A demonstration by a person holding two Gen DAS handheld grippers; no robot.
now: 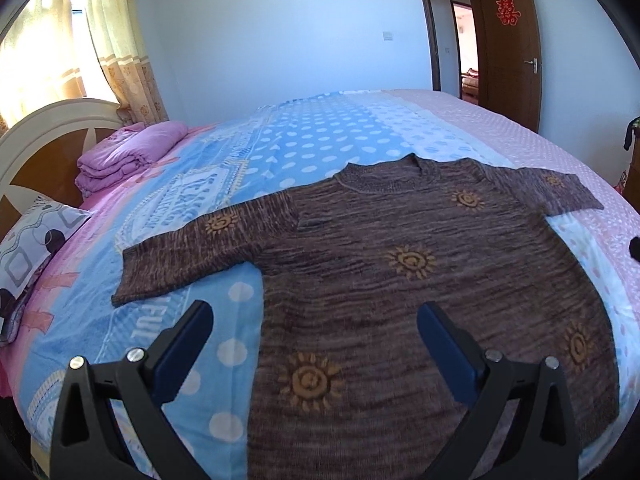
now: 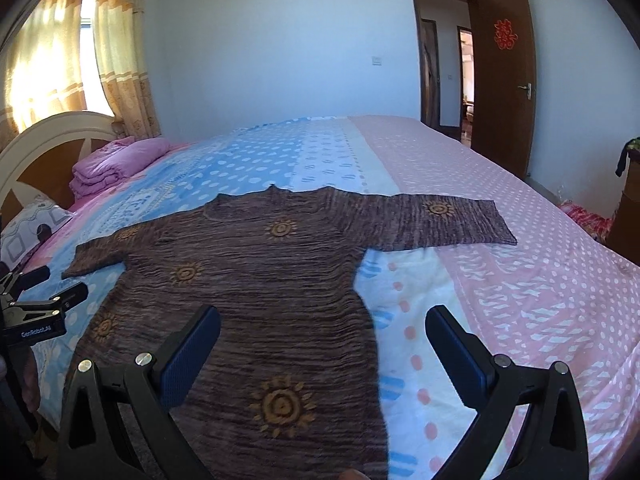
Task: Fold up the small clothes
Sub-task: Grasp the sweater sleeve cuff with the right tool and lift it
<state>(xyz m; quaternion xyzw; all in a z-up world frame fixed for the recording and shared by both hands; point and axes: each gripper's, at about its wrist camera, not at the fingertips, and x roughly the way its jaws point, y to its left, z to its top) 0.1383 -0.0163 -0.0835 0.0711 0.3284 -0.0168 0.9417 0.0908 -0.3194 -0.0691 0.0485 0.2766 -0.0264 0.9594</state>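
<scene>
A brown knit sweater [image 1: 380, 264] with yellow sun motifs lies flat on the bed, front up, both sleeves spread out. It also shows in the right wrist view [image 2: 248, 280]. My left gripper [image 1: 314, 320] is open and empty, hovering above the sweater's lower left part near the hem. My right gripper [image 2: 322, 326] is open and empty above the sweater's lower right edge. The left gripper also appears at the left edge of the right wrist view [image 2: 52, 286], open beside the left sleeve.
The bed has a blue polka-dot and pink sheet [image 2: 500, 280]. A folded pink blanket [image 1: 128, 152] and a patterned pillow [image 1: 36, 232] lie by the headboard [image 1: 44, 132]. An open brown door [image 2: 504, 80] stands at the back right.
</scene>
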